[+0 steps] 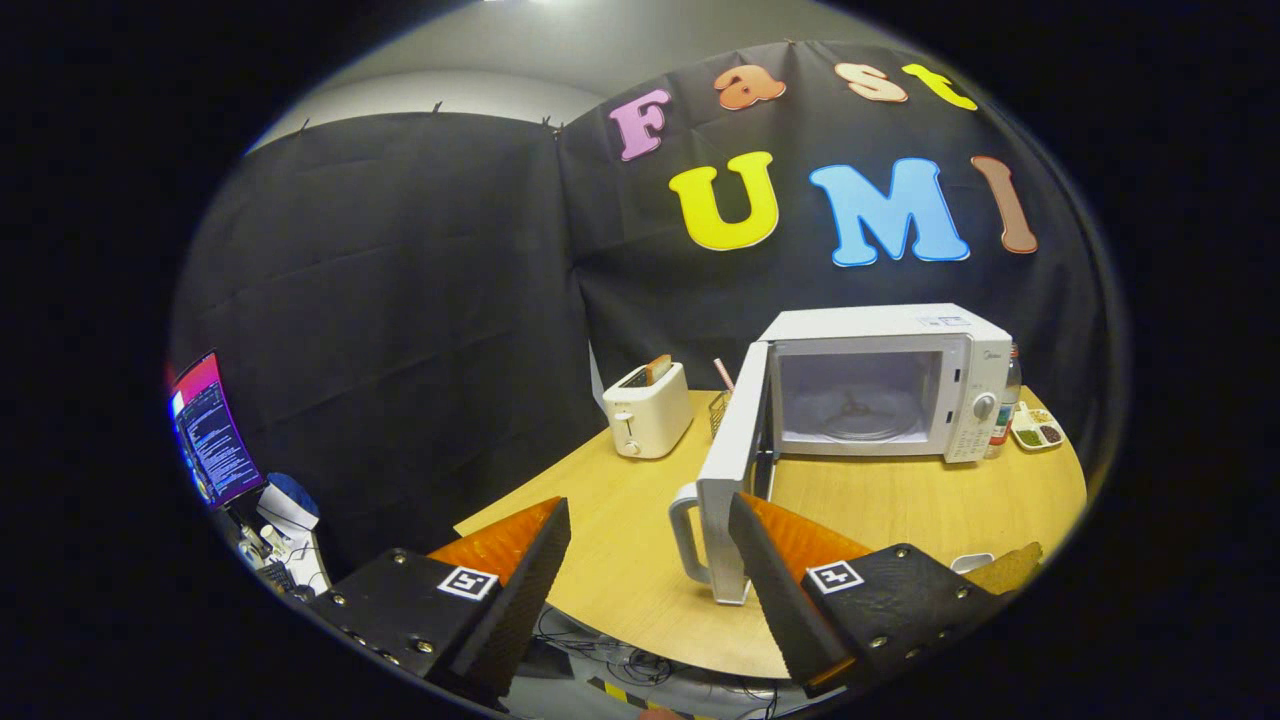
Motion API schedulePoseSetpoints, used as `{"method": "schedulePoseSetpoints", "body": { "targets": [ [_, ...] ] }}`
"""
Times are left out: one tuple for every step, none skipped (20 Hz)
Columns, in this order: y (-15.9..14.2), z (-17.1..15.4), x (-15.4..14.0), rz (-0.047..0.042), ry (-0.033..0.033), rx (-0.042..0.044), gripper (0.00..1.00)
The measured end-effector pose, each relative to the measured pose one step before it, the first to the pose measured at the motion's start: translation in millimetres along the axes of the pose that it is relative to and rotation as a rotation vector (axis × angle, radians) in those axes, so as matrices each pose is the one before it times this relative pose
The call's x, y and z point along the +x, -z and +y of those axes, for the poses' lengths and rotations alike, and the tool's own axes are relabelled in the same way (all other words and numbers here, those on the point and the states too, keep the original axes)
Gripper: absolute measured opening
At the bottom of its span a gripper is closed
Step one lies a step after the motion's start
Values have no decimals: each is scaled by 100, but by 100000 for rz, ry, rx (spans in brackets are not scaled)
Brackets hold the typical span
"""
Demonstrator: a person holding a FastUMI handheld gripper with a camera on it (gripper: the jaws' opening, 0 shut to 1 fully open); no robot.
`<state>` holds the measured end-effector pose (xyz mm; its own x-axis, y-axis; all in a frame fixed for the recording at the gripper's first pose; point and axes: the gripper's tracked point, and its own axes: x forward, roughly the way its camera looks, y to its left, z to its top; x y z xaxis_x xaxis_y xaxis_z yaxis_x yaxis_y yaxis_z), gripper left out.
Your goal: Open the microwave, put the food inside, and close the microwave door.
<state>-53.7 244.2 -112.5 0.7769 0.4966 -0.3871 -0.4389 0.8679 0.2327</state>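
A white microwave [900,385] stands at the back right of a round wooden table [620,540]. Its door [735,470] is swung wide open toward me, with the grey handle [685,530] on its near edge. The cavity shows a glass turntable [860,415] with nothing on it. My gripper [650,515] is open and holds nothing; the door's handle edge sits just ahead of the right finger [770,570]. A brown piece of food [1010,568] peeks out behind the right finger, beside a white dish [970,562].
A white toaster [648,410] with a slice in it stands left of the microwave. A wire basket [720,410] sits behind the door. A bottle [1005,415] and a small tray of condiments [1037,428] are right of the microwave. A lit monitor [212,430] is far left, off the table.
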Motion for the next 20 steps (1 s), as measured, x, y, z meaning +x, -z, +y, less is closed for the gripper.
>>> {"method": "schedulePoseSetpoints", "body": {
  "targets": [
    [-239,-1185,-637,-321,1022,1770,97],
    [-261,-1189,-604,-106,629,1742,97],
    [-185,-1218,-382,-475,1261,1365,97],
    [-154,-1481,-379,281,1976,567,97],
    [-31,-1470,-273,476,1806,396,97],
    [-130,-1382,-291,163,1694,599,97],
    [-56,-1309,-399,-17,1518,813,97],
    [-246,-1372,-310,14,1501,1156,97],
    [-88,-1289,-458,171,1330,1258,97],
    [-101,-1406,-290,476,1266,1311,97],
    [73,-1321,-200,748,1274,1364,97],
    [41,-1161,-144,1066,664,1397,97],
    [43,-1456,-233,1553,691,2499,97],
    [109,-986,-129,1787,-257,2449,97],
    [194,-1133,-175,1887,-355,2883,97],
    [-29,-1306,-163,1037,587,1756,97],
    [52,-1412,-164,1036,1326,1102,97],
    [-107,-1224,-34,782,1258,998,97],
    [44,-1203,80,1117,734,1413,97],
    [61,-934,4,1036,182,1666,97]
  ]
}}
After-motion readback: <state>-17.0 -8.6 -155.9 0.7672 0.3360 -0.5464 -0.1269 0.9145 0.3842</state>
